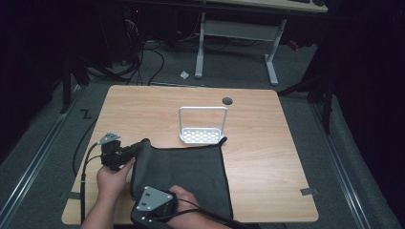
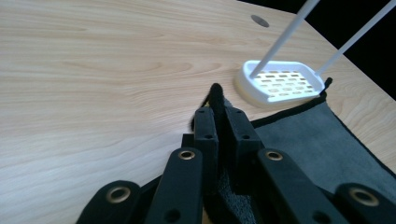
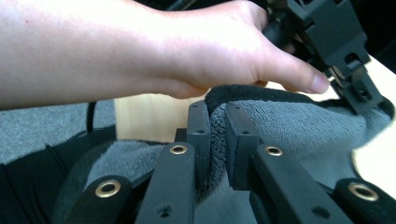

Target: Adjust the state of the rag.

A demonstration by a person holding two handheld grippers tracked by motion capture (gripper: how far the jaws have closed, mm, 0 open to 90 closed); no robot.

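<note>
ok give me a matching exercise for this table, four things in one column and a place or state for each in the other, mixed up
Things:
1. dark grey towel
2. white rack
3. left tool
4. right tool

Places or states:
A. upright on the table, touching the towel's far edge
B. shut on the towel's far-left corner
C. spread on the table, its left edge lifted
D. shut on the towel's near-left edge

Pairs: 1-C, 2-A, 3-B, 4-D
</note>
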